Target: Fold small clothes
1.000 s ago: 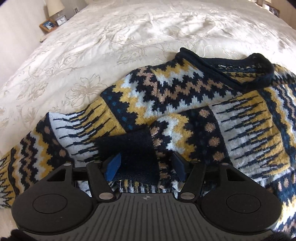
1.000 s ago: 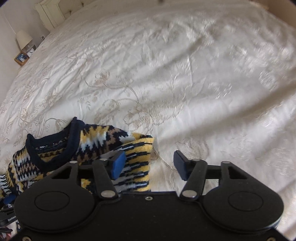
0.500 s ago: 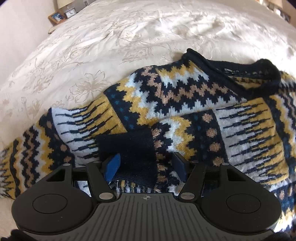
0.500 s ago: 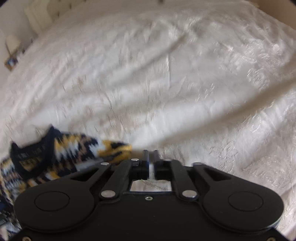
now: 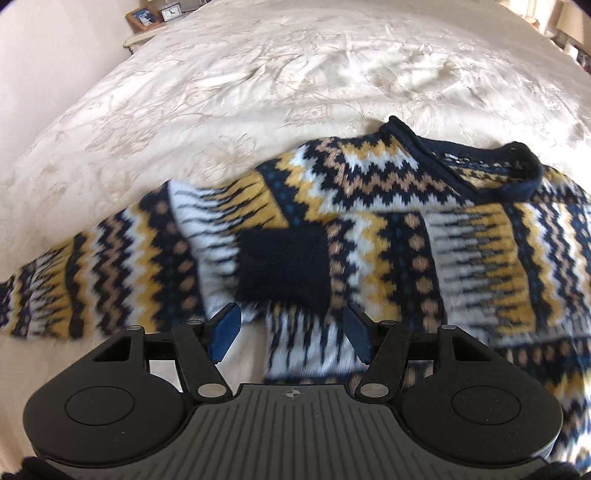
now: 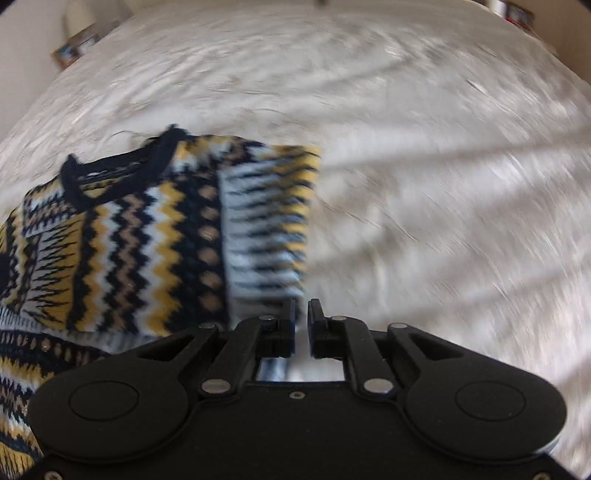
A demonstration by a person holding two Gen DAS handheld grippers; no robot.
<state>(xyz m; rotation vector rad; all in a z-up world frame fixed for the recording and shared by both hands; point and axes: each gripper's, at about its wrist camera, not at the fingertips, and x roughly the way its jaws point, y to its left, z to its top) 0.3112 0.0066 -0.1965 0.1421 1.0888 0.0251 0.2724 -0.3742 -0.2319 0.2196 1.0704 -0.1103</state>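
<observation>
Left wrist view showed the patterned sweater (image 5: 388, 206) lying flat on the cream bedspread (image 5: 258, 74), collar away from the camera, with one sleeve laid across the chest so that its dark cuff (image 5: 284, 266) sat near the middle of the body. The other sleeve (image 5: 92, 280) trailed out sideways, unfolded. The left gripper (image 5: 290, 332) hung just short of the cuff with its blue pads spread wide and nothing between them.

In the right wrist view the folded side edge of the sweater (image 6: 266, 229) ran down towards the right gripper (image 6: 302, 325), whose fingers were drawn almost together, leaving only a thin slit. The hem end of the knit lay right at the fingertips, but motion blur made it impossible to tell whether any cloth was pinched in that slit.

Judging from this, the likeliest fault was the crossed sleeve slipping: the cuff was merely resting on a soft knit, so a tug by the right gripper on the edge, or a brush by the open left fingers, could drag it off line. A thin pinch on bulky wool could also let go partway through a lift, leaving the fold crooked. The bedspread was soft and creased, so it might bunch under the garment. A nightstand with a framed picture (image 5: 146, 16) stood well apart at the bed's far corner.
</observation>
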